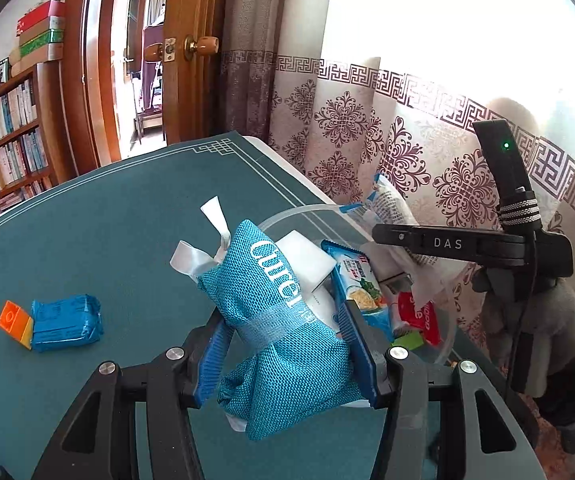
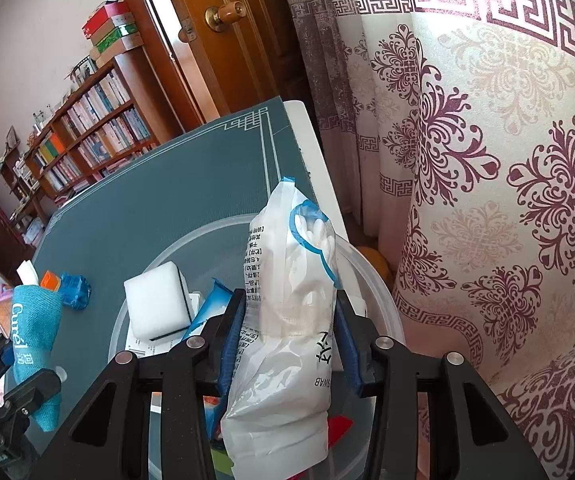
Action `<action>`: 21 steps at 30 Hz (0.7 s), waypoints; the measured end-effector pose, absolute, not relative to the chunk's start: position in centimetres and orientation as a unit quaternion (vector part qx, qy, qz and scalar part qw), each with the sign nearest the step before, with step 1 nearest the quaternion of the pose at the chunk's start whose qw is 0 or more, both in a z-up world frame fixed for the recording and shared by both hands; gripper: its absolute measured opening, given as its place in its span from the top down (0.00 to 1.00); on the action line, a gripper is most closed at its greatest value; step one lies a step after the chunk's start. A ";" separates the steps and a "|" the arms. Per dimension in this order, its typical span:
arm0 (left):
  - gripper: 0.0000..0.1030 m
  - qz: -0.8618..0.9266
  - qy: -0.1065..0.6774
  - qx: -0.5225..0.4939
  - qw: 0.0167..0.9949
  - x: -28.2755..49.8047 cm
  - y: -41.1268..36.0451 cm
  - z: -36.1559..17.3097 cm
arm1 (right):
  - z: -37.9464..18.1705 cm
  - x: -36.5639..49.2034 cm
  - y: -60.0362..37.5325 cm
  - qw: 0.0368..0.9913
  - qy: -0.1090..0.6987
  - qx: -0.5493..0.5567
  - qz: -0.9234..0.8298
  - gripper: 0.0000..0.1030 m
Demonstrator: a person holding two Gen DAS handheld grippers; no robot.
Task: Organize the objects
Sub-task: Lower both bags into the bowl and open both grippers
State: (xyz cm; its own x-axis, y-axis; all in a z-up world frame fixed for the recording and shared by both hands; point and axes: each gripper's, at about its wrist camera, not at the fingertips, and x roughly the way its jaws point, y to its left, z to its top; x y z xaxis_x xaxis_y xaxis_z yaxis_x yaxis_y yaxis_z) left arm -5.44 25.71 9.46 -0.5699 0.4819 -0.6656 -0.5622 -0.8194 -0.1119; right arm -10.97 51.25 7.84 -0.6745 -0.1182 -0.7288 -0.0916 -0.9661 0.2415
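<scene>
A dark teal table mat with a pale fret border [image 1: 87, 220] covers a table set against patterned cream-and-maroon curtains [image 2: 507, 200], with a wooden door and bookshelves behind. The left gripper [image 1: 283, 344] has its 2 blue-padded fingers closed around the middle of a soft teal mesh pouch tied with a white ribbon [image 1: 283, 320], holding it at the near rim of a clear round plastic tub [image 2: 135, 308]. The right gripper [image 2: 287, 340] is closed on a white crinkly plastic bag of cotton swabs with a blue ring print [image 2: 287, 300], which stands upright over that tub. Inside lie a white foam block [image 2: 155, 304], a blue snack packet [image 1: 363, 292] and a red wrapper [image 1: 419, 316]. Out on the mat rest a small blue foil-wrapped block [image 1: 65, 322] and an orange toy brick [image 1: 15, 320], touching each other. The risks, as I judge them: the slippery swab bag could slide through the pads or topple out over the low rim once let go, and the limp pouch could sag, catch the rim and drop outside; with both grippers near the same tub, they may bump. The left view alone shows the pouch's grip, the red wrapper and the right tool's body; the right view alone shows the tub's whole far rim and the grip on the swab bag.
</scene>
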 end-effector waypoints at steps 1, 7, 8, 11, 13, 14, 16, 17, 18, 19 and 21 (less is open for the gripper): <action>0.44 0.881 0.055 -0.360 0.301 -5.7 26.2 9.4 | 7.9 -11.1 51.1 0.008 -0.127 0.403 -0.906 0.58; 0.44 0.867 0.072 -0.370 0.327 -5.8 29.1 8.0 | 8.1 -11.0 50.6 0.013 -0.116 0.401 -0.909 0.58; 0.44 0.862 0.073 -0.374 0.334 -5.8 29.5 7.8 | 8.1 -10.9 50.6 0.013 -0.117 0.401 -0.908 0.58; 0.37 0.859 0.083 -0.369 0.346 -5.6 30.4 7.5 | 8.0 -11.0 50.9 0.013 -0.123 0.402 -0.908 0.58; 0.27 0.860 0.093 -0.366 0.343 -5.7 30.7 7.3 | 8.1 -11.3 51.0 0.011 -0.123 0.400 -0.908 0.58; 0.20 0.862 0.092 -0.363 0.342 -5.7 30.6 7.3 | 8.2 -11.3 51.0 0.012 -0.124 0.398 -0.909 0.58; 0.13 0.863 0.086 -0.358 0.345 -5.7 30.1 7.4 | 8.2 -11.4 51.0 0.015 -0.127 0.396 -0.909 0.58; 0.13 0.865 0.086 -0.355 0.344 -5.6 29.8 7.5 | 8.3 -11.5 50.8 0.016 -0.124 0.396 -0.910 0.58; 0.13 0.867 0.088 -0.352 0.342 -5.6 29.6 7.6 | 8.3 -11.6 50.6 0.018 -0.122 0.396 -0.910 0.58; 0.12 0.869 0.090 -0.348 0.339 -5.6 29.4 7.8 | 8.3 -11.7 50.4 0.019 -0.121 0.396 -0.910 0.58; 0.12 0.874 0.090 -0.343 0.331 -5.5 28.9 8.0 | 8.3 -11.9 50.1 0.019 -0.117 0.397 -0.910 0.57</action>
State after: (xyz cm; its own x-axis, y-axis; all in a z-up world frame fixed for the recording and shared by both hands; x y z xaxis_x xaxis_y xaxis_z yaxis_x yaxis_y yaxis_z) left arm -5.53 28.86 8.00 -0.5447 0.5179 -0.6596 -0.6413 -0.7641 -0.0703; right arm -11.93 50.08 8.26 -0.6840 -0.1278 -0.7182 -0.0584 -0.9718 0.2285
